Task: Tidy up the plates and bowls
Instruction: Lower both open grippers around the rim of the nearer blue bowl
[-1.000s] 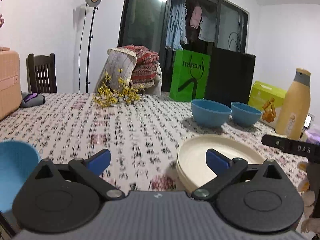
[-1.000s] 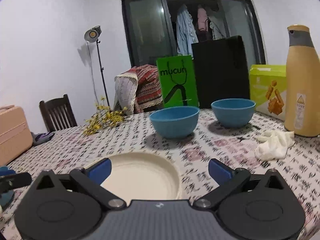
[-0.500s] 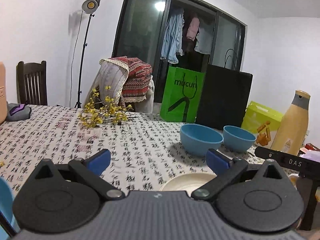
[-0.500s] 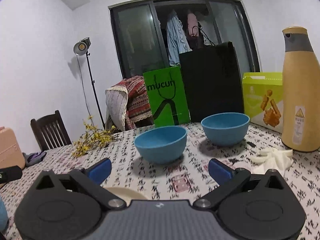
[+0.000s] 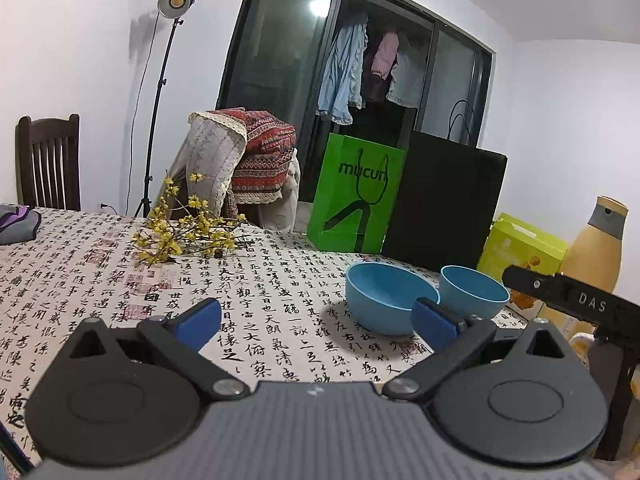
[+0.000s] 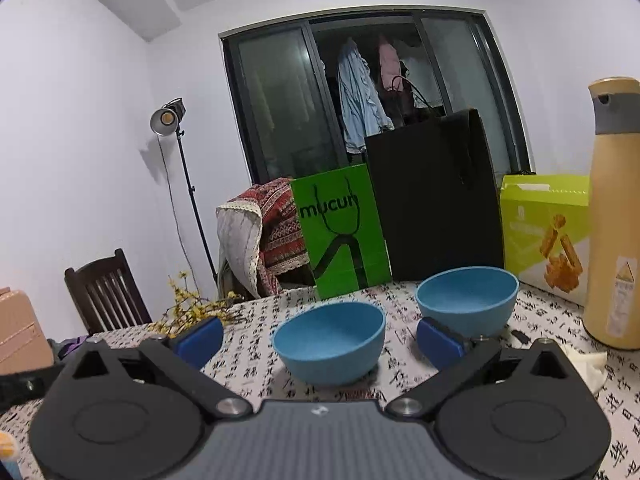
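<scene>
Calligraphy-print counter [image 6: 256, 354]: nearer blue bowl [image 6: 330, 342] lies dead ahead of the right gripper [image 6: 320, 338] (closer than the left gripper [image 5: 316, 322]); both gape wide, empty.

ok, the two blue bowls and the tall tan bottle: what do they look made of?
Nearer blue bowl and farther blue bowl: probably matte plastic or fibre composite; finely speckled surface, no gloss, thick rims. Tan bottle: looks like smooth satin plastic or coated metal, with a soft highlight and a grey plastic-looking cap. Cannot tell for certain.
</scene>
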A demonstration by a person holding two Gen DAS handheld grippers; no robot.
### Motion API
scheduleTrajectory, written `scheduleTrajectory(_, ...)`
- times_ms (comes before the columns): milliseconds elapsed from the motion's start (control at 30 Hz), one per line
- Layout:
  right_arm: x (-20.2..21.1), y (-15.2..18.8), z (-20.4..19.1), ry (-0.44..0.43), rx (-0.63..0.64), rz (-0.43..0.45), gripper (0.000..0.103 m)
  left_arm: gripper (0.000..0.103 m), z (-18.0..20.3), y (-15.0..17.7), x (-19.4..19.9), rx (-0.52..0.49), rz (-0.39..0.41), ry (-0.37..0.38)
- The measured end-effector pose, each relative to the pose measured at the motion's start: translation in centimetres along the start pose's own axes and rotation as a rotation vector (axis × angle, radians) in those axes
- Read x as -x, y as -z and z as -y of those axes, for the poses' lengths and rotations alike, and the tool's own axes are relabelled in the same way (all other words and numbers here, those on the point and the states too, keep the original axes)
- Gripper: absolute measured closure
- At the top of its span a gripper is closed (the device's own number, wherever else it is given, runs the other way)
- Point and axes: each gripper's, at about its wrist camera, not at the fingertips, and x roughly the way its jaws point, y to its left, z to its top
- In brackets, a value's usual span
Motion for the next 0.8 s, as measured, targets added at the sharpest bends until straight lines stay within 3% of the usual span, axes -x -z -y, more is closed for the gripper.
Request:
scheduleTrajectory(500, -3.8, -1.4, -0.3, 0.027, 0.000, -0.011, 0.000, 0.000, 0.1, -2.0, -4.1, 0.027, 0.000, -0.002)
scheduleTrajectory(800, -7.6, -2.5, -1.2, 0.049, 0.040, -0.081, 0.000, 0.000, 0.6, -4.2, -7.9, 0.057, -0.030, -0.027)
